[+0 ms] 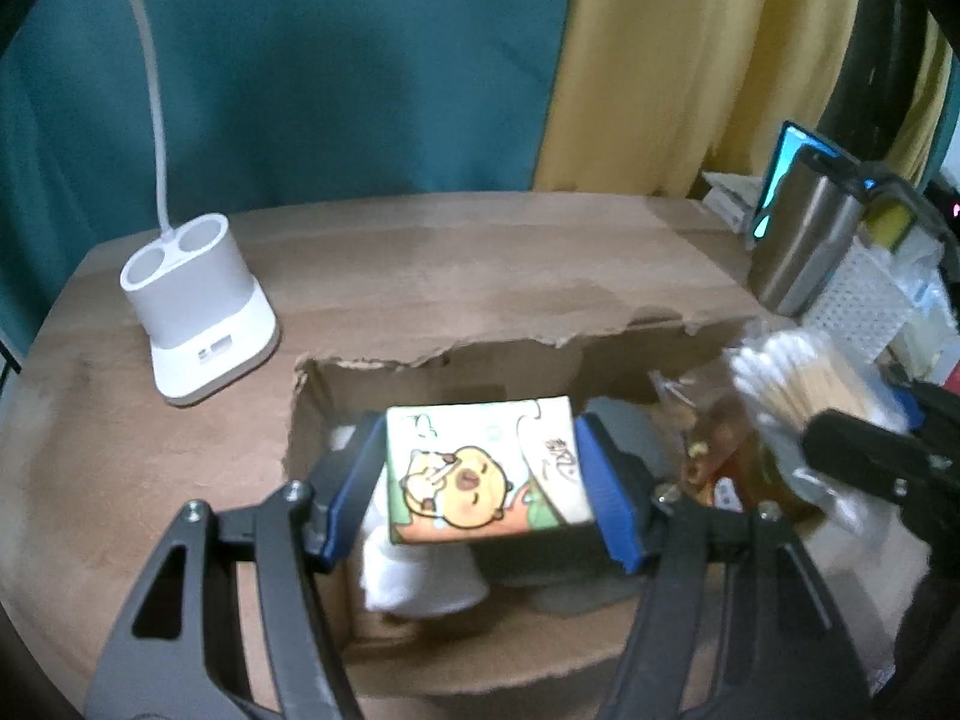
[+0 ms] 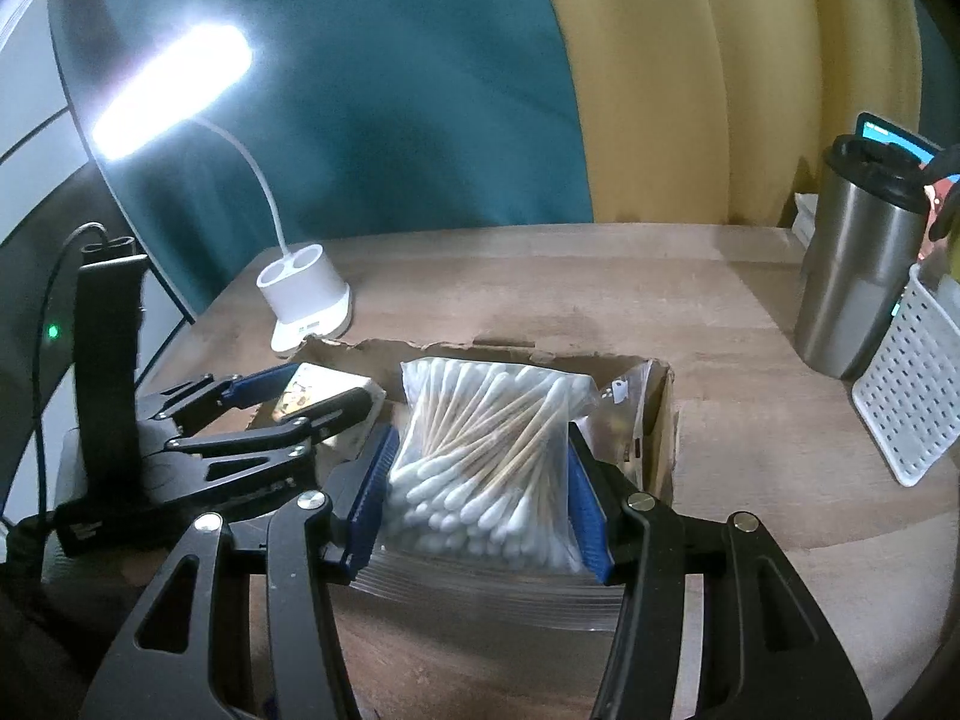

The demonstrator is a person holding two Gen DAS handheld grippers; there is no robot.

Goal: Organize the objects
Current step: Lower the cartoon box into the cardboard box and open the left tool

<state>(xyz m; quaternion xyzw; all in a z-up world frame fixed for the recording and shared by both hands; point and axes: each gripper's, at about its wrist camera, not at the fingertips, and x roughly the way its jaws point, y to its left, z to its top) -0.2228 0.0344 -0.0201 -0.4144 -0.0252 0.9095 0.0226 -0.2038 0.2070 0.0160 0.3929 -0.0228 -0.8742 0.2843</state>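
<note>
My left gripper [image 1: 486, 474] is shut on a tissue pack [image 1: 486, 468] printed with a yellow cartoon animal, holding it over the open cardboard box [image 1: 420, 372]. My right gripper [image 2: 480, 480] is shut on a clear bag of cotton swabs [image 2: 486, 444], held above the right part of the same box [image 2: 660, 414]. In the left wrist view the swab bag [image 1: 792, 384] and right gripper show at the right. In the right wrist view the left gripper [image 2: 318, 396] with the tissue pack [image 2: 306, 390] shows at the left.
A white lamp base [image 1: 198, 306] stands left of the box on the wooden table [image 1: 480, 252]. A steel tumbler [image 2: 858, 276] and a white perforated basket [image 2: 912, 396] stand at the right. The box holds a white roll [image 1: 414, 582] and snack packets [image 1: 720, 462].
</note>
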